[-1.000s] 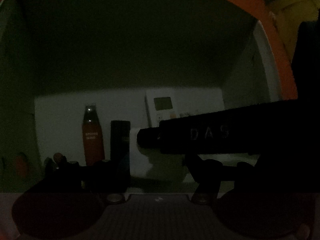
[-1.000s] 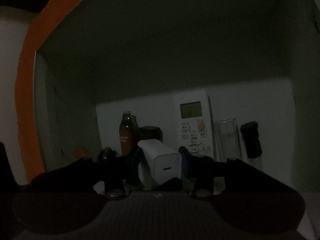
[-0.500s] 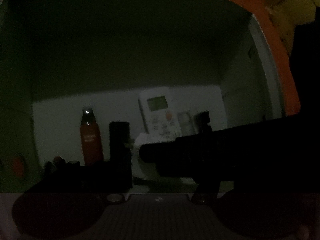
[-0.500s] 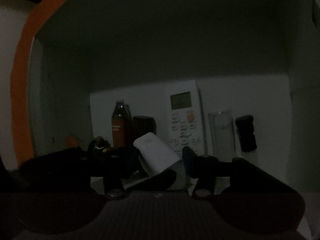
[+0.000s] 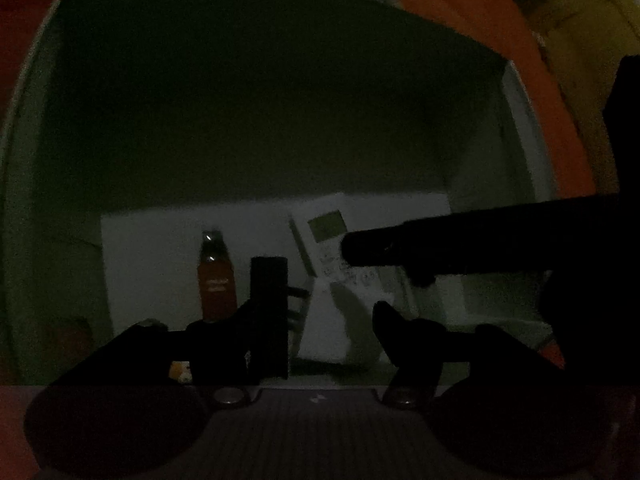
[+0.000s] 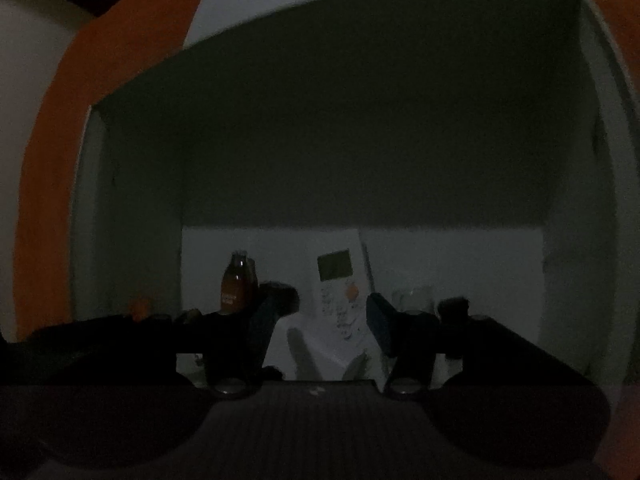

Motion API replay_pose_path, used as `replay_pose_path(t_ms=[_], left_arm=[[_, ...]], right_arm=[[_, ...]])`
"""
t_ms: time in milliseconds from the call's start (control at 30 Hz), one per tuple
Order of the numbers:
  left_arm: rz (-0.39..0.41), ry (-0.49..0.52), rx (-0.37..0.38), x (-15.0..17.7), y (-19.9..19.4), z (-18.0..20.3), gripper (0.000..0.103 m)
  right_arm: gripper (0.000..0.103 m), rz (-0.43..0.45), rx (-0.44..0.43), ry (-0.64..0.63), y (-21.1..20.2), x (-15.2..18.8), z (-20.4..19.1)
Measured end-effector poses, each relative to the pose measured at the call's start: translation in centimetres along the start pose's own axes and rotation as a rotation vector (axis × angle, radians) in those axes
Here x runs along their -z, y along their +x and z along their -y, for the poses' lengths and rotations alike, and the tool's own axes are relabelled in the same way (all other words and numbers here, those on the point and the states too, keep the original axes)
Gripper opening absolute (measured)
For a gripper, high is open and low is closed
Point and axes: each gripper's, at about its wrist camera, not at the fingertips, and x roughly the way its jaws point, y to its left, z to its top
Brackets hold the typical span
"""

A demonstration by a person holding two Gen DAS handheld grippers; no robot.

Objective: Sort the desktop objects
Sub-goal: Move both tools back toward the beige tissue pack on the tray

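Both views look down into a dim white box (image 5: 72,208) with an orange rim.

Left wrist view: at lower left centre a small brown bottle (image 5: 216,276) stands upright on the box floor. Just right of it a black block (image 5: 269,312) stands by the left gripper's (image 5: 312,320) left finger; whether the finger touches it cannot be told. The jaws stand apart, nothing pressed between them. A white charger (image 5: 328,328) lies on the floor in the gap between the fingers, beyond the tips. Behind it lies a white remote control (image 5: 324,228). The dark right gripper body crosses from the right edge, covering the remote's lower part.

Right wrist view: the right gripper (image 6: 320,320) has its jaws opening, with nothing gripped. The charger (image 6: 316,348) lies low in the gap, free of both pads. The bottle (image 6: 236,284) stands left of the left finger; the remote (image 6: 338,280) lies behind the gap.
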Motion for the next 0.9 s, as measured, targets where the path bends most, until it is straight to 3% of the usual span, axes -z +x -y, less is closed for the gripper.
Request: replay_pose_path(t_ms=[133,233,567,733,900], left_arm=[[0.058,-0.024,-0.005,-1.3,-2.1,-0.3,0.059],[0.091,-0.026,0.017,-3.2,-4.1,-0.3,0.059],[0.272,0.070,0.010,-15.0,-10.6,1.7,0.063],[0.333,0.116,-0.001,-21.8,-10.6,3.1,0.063],[0.366,0.071,0.022,-27.2,-6.7,2.5,0.062]], right_arm=[[0.059,-0.043,0.014,-0.025,-2.3,-2.0,-0.1],[0.059,-0.032,-0.031,-0.001,-5.2,-3.9,0.2],[0.062,0.247,-0.028,0.080,-14.0,-13.4,2.4],[0.062,0.326,0.031,0.145,-14.5,-18.4,4.8],[0.062,0.386,0.065,0.178,-12.6,-22.6,7.8]])
